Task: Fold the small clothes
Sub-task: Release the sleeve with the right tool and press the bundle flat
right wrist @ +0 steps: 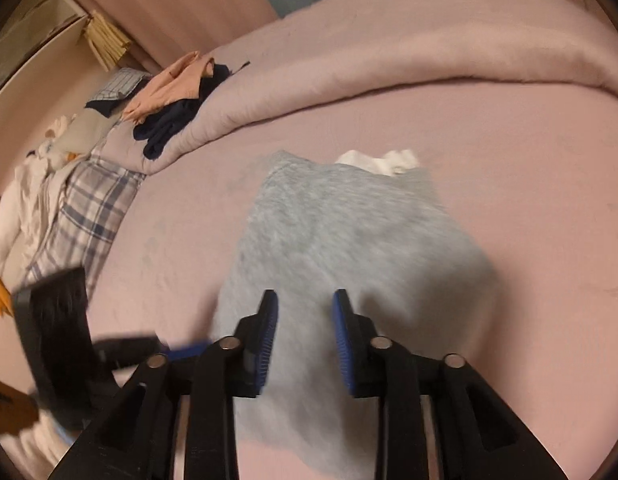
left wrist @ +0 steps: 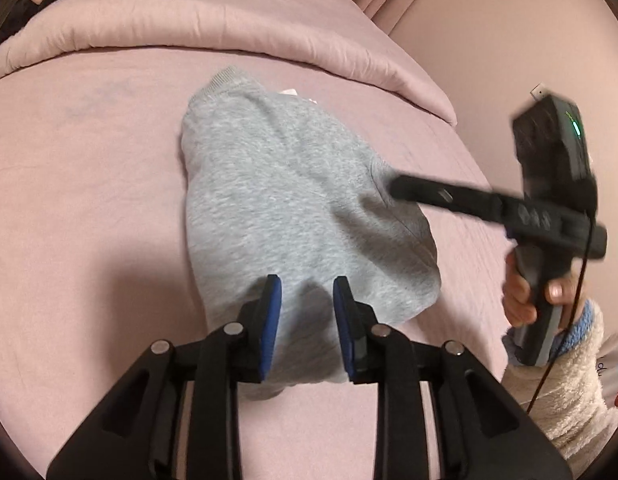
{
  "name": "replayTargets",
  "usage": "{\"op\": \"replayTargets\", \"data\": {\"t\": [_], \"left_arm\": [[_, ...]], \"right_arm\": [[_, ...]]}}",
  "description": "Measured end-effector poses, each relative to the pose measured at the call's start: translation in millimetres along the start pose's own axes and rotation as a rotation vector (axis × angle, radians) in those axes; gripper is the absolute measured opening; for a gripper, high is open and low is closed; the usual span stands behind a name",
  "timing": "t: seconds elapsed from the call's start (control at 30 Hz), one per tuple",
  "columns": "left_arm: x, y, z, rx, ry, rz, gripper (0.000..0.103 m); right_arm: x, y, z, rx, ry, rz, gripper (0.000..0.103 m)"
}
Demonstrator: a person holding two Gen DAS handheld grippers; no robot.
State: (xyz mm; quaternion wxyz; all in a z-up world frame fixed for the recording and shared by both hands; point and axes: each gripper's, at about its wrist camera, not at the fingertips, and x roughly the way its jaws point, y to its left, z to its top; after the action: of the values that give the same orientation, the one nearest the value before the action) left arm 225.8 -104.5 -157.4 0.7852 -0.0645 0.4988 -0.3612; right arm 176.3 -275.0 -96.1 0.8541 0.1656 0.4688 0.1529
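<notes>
A small grey sweatshirt-like garment [left wrist: 285, 200] lies folded on the pink bed sheet [left wrist: 89, 184]; it also shows in the right wrist view [right wrist: 341, 240], with a white label or lining [right wrist: 381, 162] at its far edge. My left gripper [left wrist: 307, 286] is open over the garment's near edge, nothing between its blue pads. My right gripper [right wrist: 305, 300] is open above the garment's near part. In the left wrist view the right gripper's fingers [left wrist: 413, 188] reach the garment's right side. The left gripper [right wrist: 109, 344] is blurred at the lower left of the right wrist view.
A rolled pink duvet [left wrist: 237, 36] runs across the far side of the bed. A pile of other clothes [right wrist: 177, 92] lies on the duvet's left end, with plaid and white fabrics [right wrist: 81, 208] below it. A pink wall [left wrist: 509, 32] stands to the right.
</notes>
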Motion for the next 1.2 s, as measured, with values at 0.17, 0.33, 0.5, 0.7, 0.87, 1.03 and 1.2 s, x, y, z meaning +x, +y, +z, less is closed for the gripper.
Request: {"op": "replayTargets", "data": {"t": [0.17,0.33,0.5,0.7,0.87,1.03,1.2], "left_arm": [[8.0,-9.6,-9.3,0.065,0.015,0.061,0.027],[19.2,-17.9,-11.2,0.137,0.043,0.124,0.027],[27.0,-25.1,-15.3,0.211,0.026,0.185,0.027],[8.7,-18.1,-11.4,0.166,0.008,0.197,0.038],[9.2,-18.2,-23.2,0.167,0.009,0.232,0.050],[19.1,-18.5,-28.9,0.190,0.040,0.260,0.053],[13.9,-17.7,-29.7,0.183,0.043,0.259,0.052]], "right_arm": [[-0.6,1.9,-29.7,-0.071,0.020,-0.071,0.031],[9.5,-6.3,-64.7,-0.100,0.064,-0.098,0.031],[14.4,-19.7,-68.3,-0.040,0.043,-0.075,0.031],[-9.3,-16.3,-65.7,-0.022,0.027,-0.043,0.031],[-18.8,-8.1,-64.2,-0.042,-0.015,-0.043,0.032],[2.8,-17.1,-68.5,-0.015,0.030,-0.072,0.032],[4.0,-19.8,-70.5,0.013,0.026,-0.066,0.032]]}}
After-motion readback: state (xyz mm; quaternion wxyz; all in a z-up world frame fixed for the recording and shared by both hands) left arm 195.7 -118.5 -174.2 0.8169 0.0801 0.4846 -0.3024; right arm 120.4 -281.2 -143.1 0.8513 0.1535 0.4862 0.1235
